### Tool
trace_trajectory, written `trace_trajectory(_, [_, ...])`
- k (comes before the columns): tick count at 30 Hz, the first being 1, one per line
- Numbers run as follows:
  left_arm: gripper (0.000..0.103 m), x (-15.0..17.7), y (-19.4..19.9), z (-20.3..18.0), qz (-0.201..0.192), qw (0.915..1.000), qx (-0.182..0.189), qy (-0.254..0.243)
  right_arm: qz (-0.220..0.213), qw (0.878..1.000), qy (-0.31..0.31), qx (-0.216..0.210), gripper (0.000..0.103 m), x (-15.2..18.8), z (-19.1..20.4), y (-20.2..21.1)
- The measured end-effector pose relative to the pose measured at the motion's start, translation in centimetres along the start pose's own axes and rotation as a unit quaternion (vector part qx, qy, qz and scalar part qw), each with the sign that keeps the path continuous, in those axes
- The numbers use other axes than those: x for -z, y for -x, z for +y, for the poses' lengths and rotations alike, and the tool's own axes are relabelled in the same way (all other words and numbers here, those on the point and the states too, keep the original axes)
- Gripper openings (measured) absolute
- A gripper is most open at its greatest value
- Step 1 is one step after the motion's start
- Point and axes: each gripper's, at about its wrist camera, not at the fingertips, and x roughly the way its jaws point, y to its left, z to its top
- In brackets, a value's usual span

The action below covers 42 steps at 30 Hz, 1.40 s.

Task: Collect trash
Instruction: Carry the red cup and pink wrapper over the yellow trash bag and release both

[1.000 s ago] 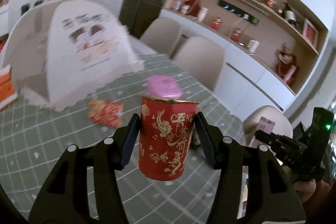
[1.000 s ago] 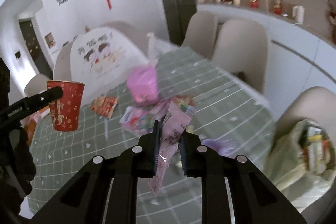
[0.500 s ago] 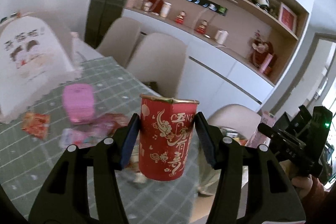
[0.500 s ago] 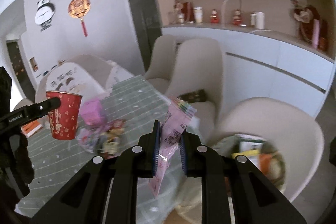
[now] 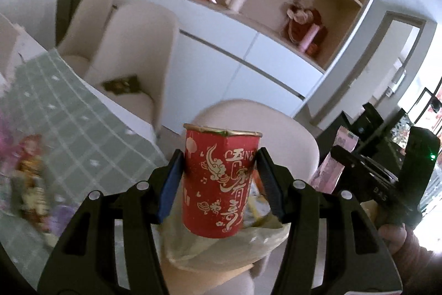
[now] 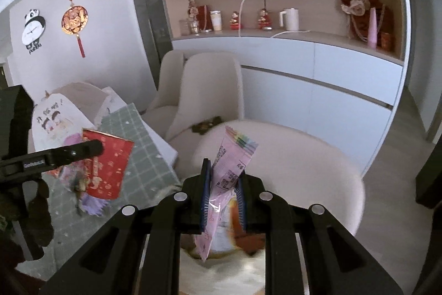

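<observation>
Left wrist: red cup (image 5: 219,183) bears gold Chinese characters.

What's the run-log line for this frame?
left gripper: shut on red cup | right gripper: shut on pink wrapper | both above trash bag on chair

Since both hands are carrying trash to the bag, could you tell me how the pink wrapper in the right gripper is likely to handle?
The pink wrapper looks thin and floppy: it bends above the right gripper and dangles below it. It is probably very light, an empty film packet. The glossy film might slip, though the fingers pinch it flat, so it may simply flutter down into the bag on release.
</observation>
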Motion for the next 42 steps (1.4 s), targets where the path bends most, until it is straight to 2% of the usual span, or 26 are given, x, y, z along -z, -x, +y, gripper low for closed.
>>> trace_trajectory(6, [0.052,1.1,-5.7,-3.0,0.044,0.999,0.009,-0.007,0.011,1.0,-0.019,0.008,0.018,0.9,-4.5,-0.4])
trace_trajectory(12, [0.052,2.1,-12.0,-4.0,0.097,0.9951,0.015,-0.004,0.023,0.999,-0.037,0.008,0.018,1.9,-6.6,-1.5])
trace_trajectory(18, [0.052,4.8,-17.3,-4.2,0.181,0.9834,-0.003,0.008,0.031,0.998,-0.057,0.01,0.018,2.7,-8.5,-2.4])
trace_trajectory(23, [0.05,6.6,-19.0,-4.8,0.212,0.977,-0.022,-0.009,0.043,0.997,-0.066,0.008,0.018,2.9,-9.4,-3.6])
trace_trajectory(26, [0.054,6.8,-18.6,-5.2,0.204,0.9787,-0.008,-0.015,0.046,0.997,-0.068,0.005,0.018,3.0,-9.5,-4.1])
trace_trajectory(29, [0.064,6.1,-17.1,-5.4,0.186,0.9826,0.005,-0.01,0.046,0.996,-0.072,-0.001,0.018,2.9,-9.5,-4.7])
trace_trajectory(35, [0.073,4.2,-12.5,-3.9,0.13,0.9912,0.012,0.025,0.048,0.995,-0.078,-0.025,0.018,2.6,-8.3,-5.8])
trace_trajectory(42, [0.077,2.8,-5.5,-0.1,0.057,0.995,-0.043,0.069,0.061,0.994,-0.051,-0.075,0.018,2.8,-3.1,-8.1])
